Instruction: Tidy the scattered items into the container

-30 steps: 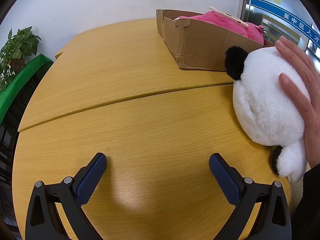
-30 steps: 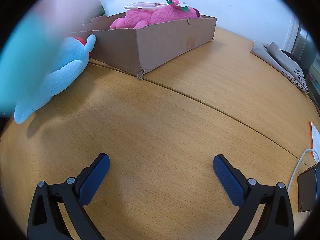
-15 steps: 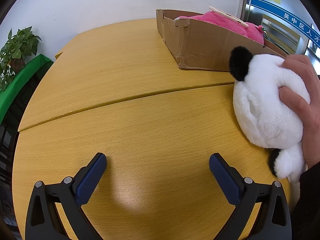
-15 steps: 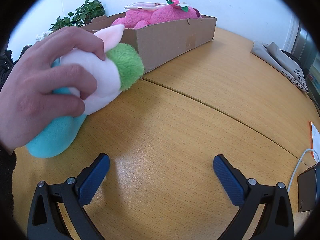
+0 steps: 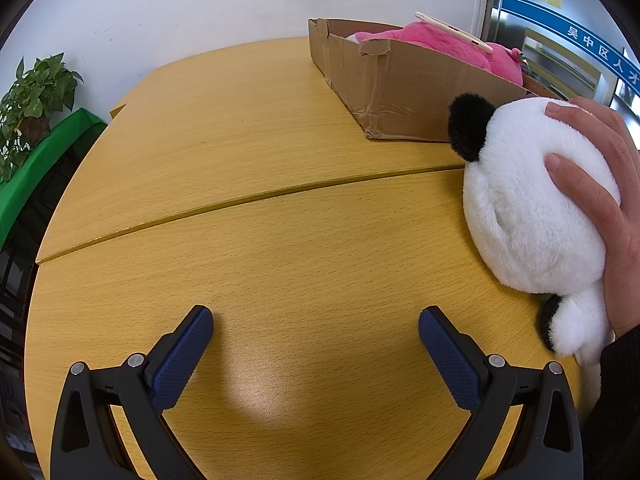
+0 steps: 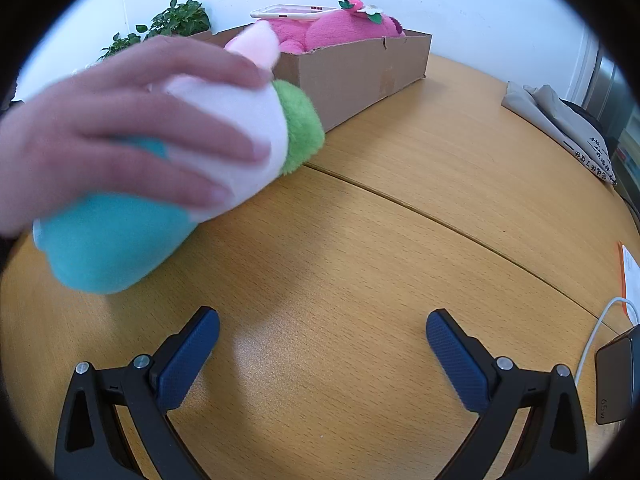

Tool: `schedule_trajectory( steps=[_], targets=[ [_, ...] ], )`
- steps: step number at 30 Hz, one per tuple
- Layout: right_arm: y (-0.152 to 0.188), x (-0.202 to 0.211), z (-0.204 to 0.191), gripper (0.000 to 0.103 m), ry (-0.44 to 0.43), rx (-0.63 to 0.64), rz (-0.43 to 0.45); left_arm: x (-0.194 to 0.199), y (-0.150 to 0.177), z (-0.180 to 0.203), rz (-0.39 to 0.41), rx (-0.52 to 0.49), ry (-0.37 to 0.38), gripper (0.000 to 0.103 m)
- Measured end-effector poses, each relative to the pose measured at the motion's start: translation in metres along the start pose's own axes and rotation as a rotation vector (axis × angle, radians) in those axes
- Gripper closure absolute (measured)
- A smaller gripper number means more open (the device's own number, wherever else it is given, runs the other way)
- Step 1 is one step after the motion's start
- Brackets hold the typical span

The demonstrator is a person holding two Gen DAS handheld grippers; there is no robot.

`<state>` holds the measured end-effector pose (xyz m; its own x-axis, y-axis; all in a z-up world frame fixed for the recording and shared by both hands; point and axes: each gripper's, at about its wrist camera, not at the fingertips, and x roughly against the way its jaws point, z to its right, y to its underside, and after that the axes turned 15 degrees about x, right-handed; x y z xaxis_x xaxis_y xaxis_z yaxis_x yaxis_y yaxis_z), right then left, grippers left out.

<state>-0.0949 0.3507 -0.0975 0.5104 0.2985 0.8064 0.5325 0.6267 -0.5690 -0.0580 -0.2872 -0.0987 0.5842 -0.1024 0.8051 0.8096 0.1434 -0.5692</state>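
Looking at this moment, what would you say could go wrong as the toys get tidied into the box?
1. A phone lies on the pink plush toy in the cardboard box; dropping another toy in might knock it off.
2. A bare hand rests on the panda toy near the open left gripper; closing now could pinch fingers.

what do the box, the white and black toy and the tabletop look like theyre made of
Box: brown corrugated cardboard, matte, with creased walls and torn edges.
White and black toy: soft plush, its fuzzy pile dented under the bare hand.
Tabletop: looks like light wood-grain laminate or veneer, smooth with a slight sheen; which of the two is unclear.
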Motion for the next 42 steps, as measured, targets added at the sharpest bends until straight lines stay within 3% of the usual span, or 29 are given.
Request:
schedule_trajectory(
  steps=[42],
  targets=[
    [0.0011, -0.0036, -0.0009, 0.000, 0.000, 0.001, 0.000, -0.0002, 0.0009, 0.0000, 0.001, 0.001, -0.001, 0.000]
  ],
)
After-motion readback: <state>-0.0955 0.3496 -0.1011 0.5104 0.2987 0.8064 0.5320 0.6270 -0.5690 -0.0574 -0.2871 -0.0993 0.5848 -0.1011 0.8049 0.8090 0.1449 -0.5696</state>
